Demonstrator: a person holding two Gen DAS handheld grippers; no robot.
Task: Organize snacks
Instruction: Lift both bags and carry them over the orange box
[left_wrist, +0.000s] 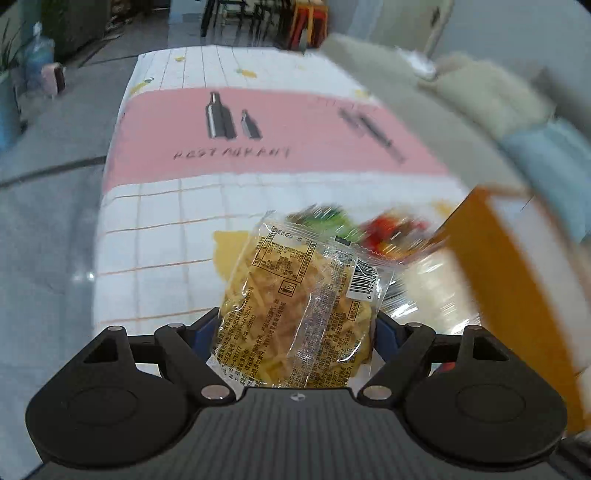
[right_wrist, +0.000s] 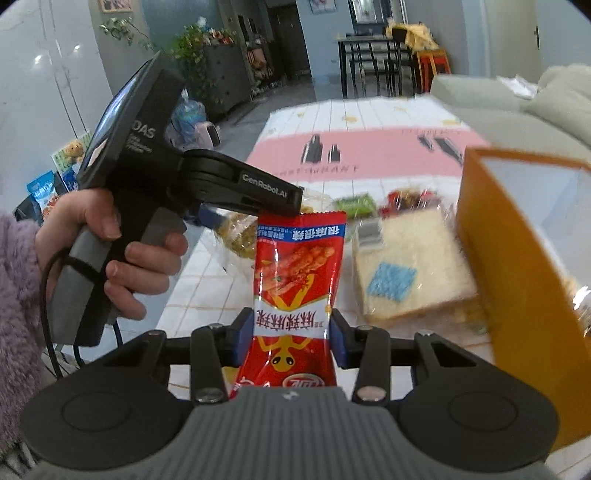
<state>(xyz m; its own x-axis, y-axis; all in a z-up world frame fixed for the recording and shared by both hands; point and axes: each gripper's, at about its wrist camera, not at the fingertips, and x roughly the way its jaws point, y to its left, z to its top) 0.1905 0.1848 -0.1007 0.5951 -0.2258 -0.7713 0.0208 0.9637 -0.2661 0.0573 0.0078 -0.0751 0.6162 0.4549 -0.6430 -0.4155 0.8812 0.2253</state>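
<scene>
My left gripper (left_wrist: 295, 325) is shut on a clear packet of yellow noodle snack (left_wrist: 295, 306) and holds it above the table. My right gripper (right_wrist: 291, 332) is shut on a red snack packet (right_wrist: 295, 291), held upright. The left gripper also shows in the right wrist view (right_wrist: 236, 195), held by a hand, above the yellow packet. An orange box (right_wrist: 517, 280) stands open at the right, also in the left wrist view (left_wrist: 517, 280). A wrapped bread slice (right_wrist: 402, 273) lies beside it. A green packet (right_wrist: 354, 205) and a red packet (right_wrist: 410, 199) lie behind.
The table has a white grid cloth with a pink band (left_wrist: 280, 140). A beige sofa (right_wrist: 535, 107) runs along the right. Grey floor (left_wrist: 51, 229) lies to the left. Chairs and a dining table (right_wrist: 373, 59) stand far back.
</scene>
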